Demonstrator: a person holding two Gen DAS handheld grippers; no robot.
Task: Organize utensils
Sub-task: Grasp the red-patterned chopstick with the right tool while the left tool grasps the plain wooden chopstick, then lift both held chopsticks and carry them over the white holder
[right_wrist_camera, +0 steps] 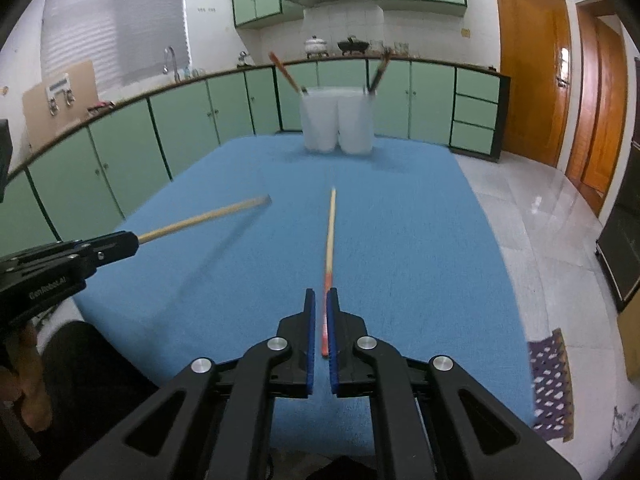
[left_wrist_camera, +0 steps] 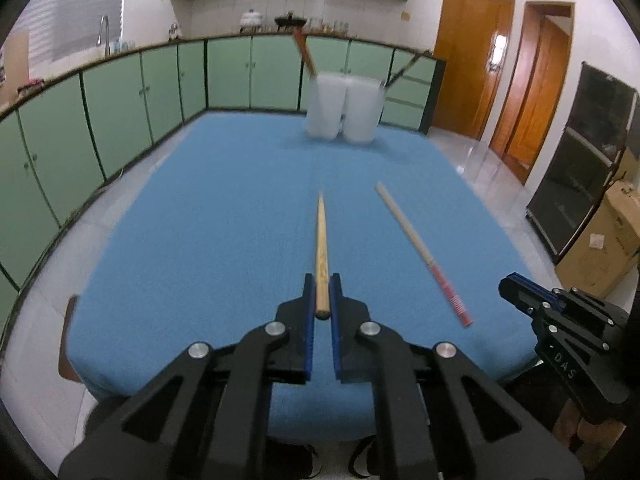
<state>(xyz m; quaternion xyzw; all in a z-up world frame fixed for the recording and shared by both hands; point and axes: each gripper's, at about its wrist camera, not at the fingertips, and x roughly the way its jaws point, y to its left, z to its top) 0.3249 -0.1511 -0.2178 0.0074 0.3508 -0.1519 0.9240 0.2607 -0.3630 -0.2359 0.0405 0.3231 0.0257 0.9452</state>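
Note:
My left gripper [left_wrist_camera: 322, 280] is shut on the thick end of a plain wooden chopstick [left_wrist_camera: 321, 240], which juts forward above the blue cloth [left_wrist_camera: 192, 220] and casts a shadow in the right wrist view. There the left gripper [right_wrist_camera: 136, 240] and its chopstick [right_wrist_camera: 200, 220] show at the left. A red-ended chopstick [left_wrist_camera: 420, 250] lies whole on the cloth, apart from my right gripper [left_wrist_camera: 503, 282]. In the right wrist view it [right_wrist_camera: 330, 232] shows through the slit of the shut right gripper [right_wrist_camera: 321, 294]. Two white cups [left_wrist_camera: 326, 108] [right_wrist_camera: 356, 124] at the far edge hold utensils.
Green cabinets [left_wrist_camera: 120, 92] run behind and left of the table. To the right are wooden doors [left_wrist_camera: 468, 52], a black cabinet [left_wrist_camera: 580, 160] and a cardboard box [left_wrist_camera: 608, 240]. A patterned mat [right_wrist_camera: 552, 384] lies on the floor. A hand [right_wrist_camera: 28, 364] grips the left tool.

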